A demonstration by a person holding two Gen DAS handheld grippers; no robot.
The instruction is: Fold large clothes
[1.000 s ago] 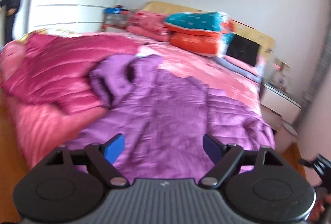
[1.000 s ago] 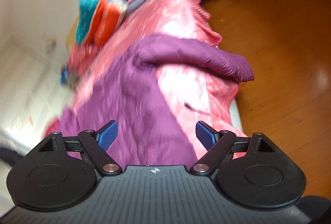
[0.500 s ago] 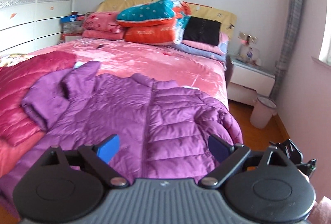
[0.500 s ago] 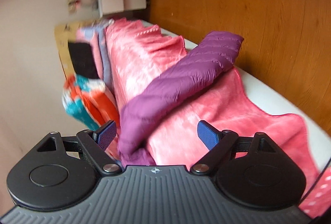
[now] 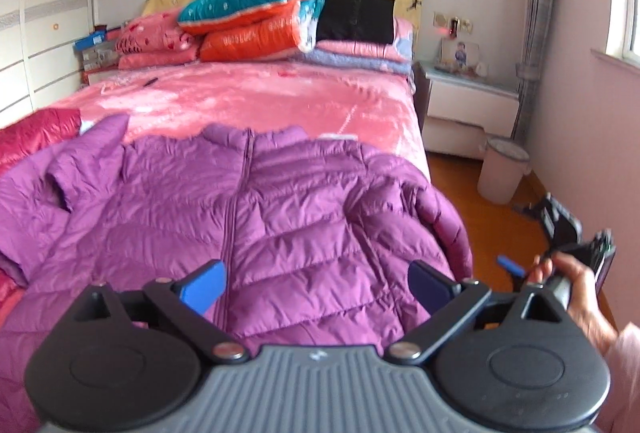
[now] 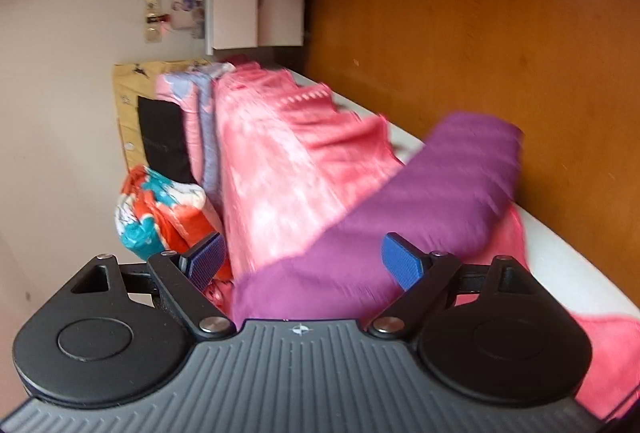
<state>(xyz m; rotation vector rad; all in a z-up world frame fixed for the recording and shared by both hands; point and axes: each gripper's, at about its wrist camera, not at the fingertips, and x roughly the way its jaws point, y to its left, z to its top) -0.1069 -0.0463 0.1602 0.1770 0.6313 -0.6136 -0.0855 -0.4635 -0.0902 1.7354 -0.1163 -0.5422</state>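
Observation:
A purple puffer jacket [image 5: 280,217] lies front up on the pink bed [image 5: 256,97], zip running up its middle. One sleeve is folded over at the left, and the right sleeve [image 6: 452,185] hangs over the bed's side. My left gripper [image 5: 316,283] hovers above the jacket's lower front; its jaws are opening and hold nothing. My right gripper [image 6: 302,259] is rolled on its side beside the bed, open, with the hanging sleeve just ahead of its fingers and not pinched. A hand [image 5: 576,285] holds it at the right edge of the left wrist view.
A dark pink jacket [image 5: 36,137] lies at the bed's left. Folded quilts [image 5: 256,13] and pillows are piled at the headboard. A white nightstand [image 5: 468,105] and a pale bin [image 5: 502,169] stand on the wooden floor [image 6: 480,33] right of the bed. A wardrobe [image 5: 40,33] lines the left wall.
The left view swung right to face the jacket squarely, and the left jaws spread wider. The right gripper rolled onto its side and dropped closer to the hanging sleeve.

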